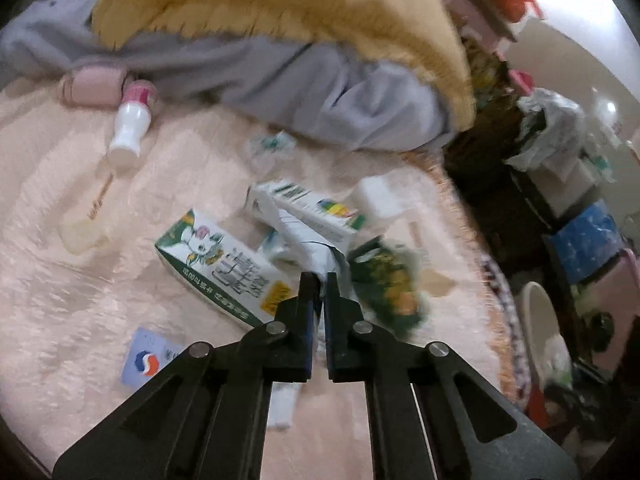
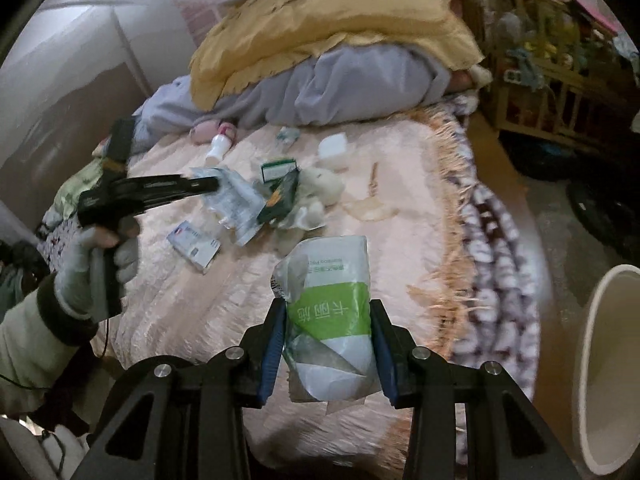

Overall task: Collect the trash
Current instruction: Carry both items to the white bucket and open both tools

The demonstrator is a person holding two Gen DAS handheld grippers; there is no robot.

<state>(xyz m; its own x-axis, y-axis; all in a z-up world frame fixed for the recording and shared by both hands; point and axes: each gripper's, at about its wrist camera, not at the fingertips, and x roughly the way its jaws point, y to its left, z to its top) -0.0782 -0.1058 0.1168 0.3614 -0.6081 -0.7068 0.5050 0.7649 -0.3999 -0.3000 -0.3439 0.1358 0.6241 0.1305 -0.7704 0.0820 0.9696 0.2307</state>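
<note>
A green-and-white tissue pack is clamped in the right gripper, above the near edge of the bed. A crumpled white wrapper is pinched by the clenched left gripper among cartons mid-bed. A pale bin is seen at right.

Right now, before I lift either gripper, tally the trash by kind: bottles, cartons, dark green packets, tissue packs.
Bottles: 1, the white bottle
Cartons: 2, the cartoon carton and the white carton pinched in the left gripper
Dark green packets: 1, the dark green packet
Tissue packs: 1, the tissue pack in the right gripper
Total: 5
</note>
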